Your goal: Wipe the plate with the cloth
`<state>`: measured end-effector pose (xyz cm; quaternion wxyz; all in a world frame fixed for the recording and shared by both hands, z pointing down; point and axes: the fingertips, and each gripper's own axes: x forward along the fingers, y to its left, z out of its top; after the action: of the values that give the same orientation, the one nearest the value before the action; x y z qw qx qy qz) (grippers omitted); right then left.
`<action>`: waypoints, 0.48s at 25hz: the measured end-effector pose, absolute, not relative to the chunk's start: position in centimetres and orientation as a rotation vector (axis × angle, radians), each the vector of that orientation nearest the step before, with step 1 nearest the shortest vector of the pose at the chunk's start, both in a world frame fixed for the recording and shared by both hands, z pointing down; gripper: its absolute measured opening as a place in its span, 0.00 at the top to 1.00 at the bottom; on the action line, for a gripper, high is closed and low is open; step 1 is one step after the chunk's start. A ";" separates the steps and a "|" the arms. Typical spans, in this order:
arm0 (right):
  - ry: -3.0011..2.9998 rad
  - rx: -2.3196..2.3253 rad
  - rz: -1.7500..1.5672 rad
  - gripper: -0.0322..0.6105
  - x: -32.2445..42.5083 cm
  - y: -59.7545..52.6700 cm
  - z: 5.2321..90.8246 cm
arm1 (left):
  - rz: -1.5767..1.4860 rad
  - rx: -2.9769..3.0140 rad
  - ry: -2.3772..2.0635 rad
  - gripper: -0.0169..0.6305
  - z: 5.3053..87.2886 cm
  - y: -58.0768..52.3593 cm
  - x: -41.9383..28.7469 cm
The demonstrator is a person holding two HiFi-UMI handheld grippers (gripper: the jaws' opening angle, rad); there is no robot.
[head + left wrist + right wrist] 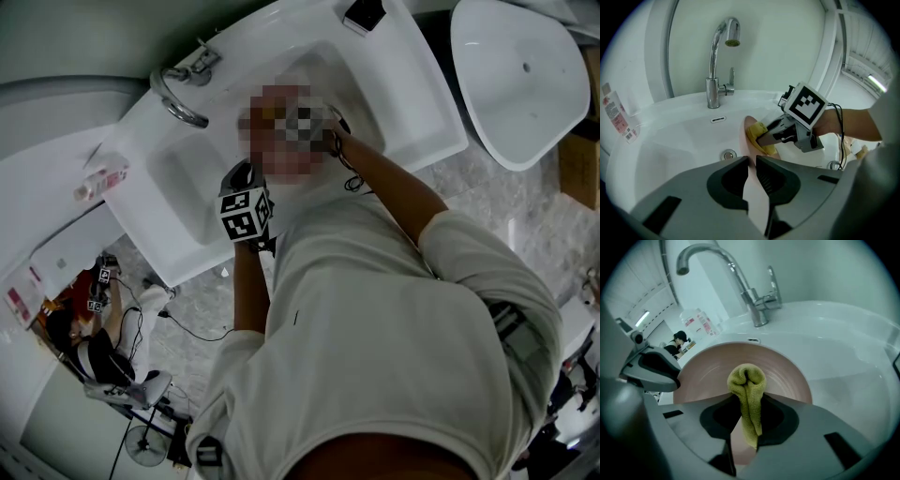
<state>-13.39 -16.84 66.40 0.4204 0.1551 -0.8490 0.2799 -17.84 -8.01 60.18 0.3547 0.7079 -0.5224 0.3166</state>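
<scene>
Left gripper (752, 158) jaws clamped on rim of pink plate (740, 359). Plate edge-on in that view, lower part cut off behind jaws. Right gripper (747, 394) jaws pinch yellow cloth (746, 378): long axis along jaws, bunched end against plate face. Plate upright over sink basin (843, 357), face toward right gripper. Faucet (757, 301) behind. Head view: plate, cloth not visible.

Dusty-pink plate (780, 366), mustard-yellow cloth (746, 380) — both against a glossy white sink (843, 362); silvery chrome tap (758, 310), and the right tool (760, 138) grey, its cube (806, 104) black-and-white squares.
</scene>
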 end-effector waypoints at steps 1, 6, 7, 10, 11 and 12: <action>-2.133 0.344 0.679 0.81 -13.9 -15.9 66.2 | 0.817 1.823 -1.349 0.87 60.3 -8.0 -17.9; -2.155 0.220 0.601 0.81 -15.2 -12.7 65.9 | 0.843 1.800 -1.346 0.87 60.6 -7.5 -18.4; -2.159 0.196 0.592 0.81 -15.3 -12.1 65.9 | 0.842 1.796 -1.346 0.87 60.7 -7.4 -18.5; -2.162 0.124 0.560 0.81 -15.4 -10.3 66.0 | 0.834 1.788 -1.345 0.87 60.9 -7.3 -18.7; -2.159 0.101 0.544 0.81 -15.4 -9.7 66.2 | 0.831 1.784 -1.342 0.87 61.0 -7.3 -18.8; -2.153 0.076 0.522 0.81 -15.4 -9.2 66.4 | 0.827 1.780 -1.339 0.87 61.1 -7.2 -19.0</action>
<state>-15.35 -9.21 66.40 0.4463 0.0307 -0.8692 0.2108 -18.97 -7.21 61.13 0.3735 0.6949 -0.5227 0.3230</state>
